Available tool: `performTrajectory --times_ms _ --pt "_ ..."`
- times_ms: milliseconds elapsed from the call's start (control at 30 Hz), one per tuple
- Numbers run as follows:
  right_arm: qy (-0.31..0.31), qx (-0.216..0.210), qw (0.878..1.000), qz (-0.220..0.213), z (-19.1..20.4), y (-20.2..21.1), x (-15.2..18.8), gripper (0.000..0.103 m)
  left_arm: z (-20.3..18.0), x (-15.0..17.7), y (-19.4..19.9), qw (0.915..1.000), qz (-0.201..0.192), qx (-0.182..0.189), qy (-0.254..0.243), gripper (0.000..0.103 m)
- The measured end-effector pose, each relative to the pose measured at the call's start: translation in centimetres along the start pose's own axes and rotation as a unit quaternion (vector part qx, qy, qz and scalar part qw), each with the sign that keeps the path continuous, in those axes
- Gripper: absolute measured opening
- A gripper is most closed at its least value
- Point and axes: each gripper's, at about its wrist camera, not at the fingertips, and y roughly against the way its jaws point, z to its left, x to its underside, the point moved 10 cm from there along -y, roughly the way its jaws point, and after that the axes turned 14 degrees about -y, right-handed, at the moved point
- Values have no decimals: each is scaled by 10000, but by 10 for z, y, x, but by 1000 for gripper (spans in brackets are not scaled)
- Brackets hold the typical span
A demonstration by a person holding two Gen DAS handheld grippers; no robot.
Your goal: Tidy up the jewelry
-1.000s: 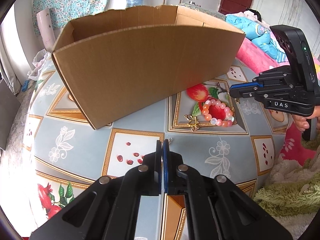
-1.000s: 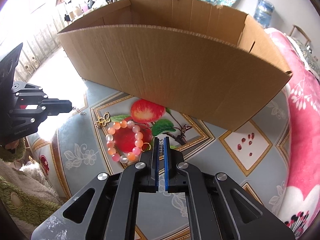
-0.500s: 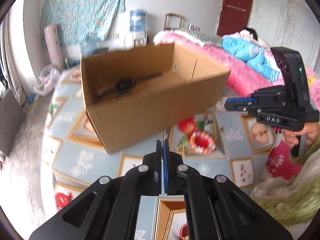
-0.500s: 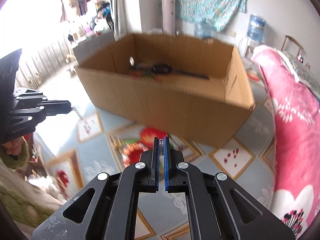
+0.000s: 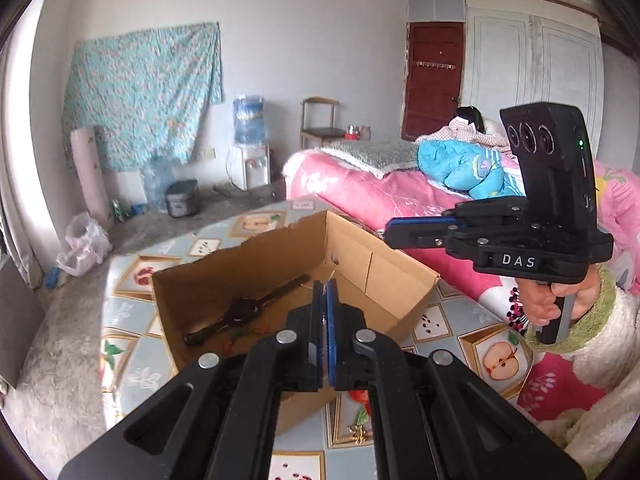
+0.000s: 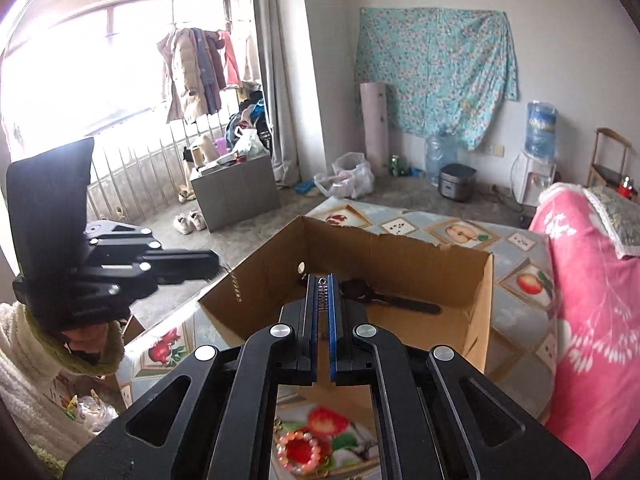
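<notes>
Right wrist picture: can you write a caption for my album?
Both grippers' shut jaws pinch a thin chain above the cardboard box, watch inside.

"DAS" in white on right claw (image 5: 387, 232) body.

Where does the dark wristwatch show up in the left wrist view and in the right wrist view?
Left wrist view: the wristwatch lies diagonally on the floor of the cardboard box, left of centre.
Right wrist view: the wristwatch lies in the same box, just right of centre.
Shared landmark: the blue water dispenser bottle at the far wall.
</notes>
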Motion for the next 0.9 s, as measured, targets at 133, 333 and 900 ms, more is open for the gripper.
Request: performTrajectory --times_ms 133,333,900 --pt "-199 27 9985 503 -24 -40 3 2 13 5 -50 9974 516 289 410 1" --pt "-586 153 9890 1346 -54 -96 17 2 29 19 -125 9825 1318 819 1027 1" --pt "-1201 478 9817 1397 -108 -110 1 10 33 31 -173 9558 1943 1310 1777 16"
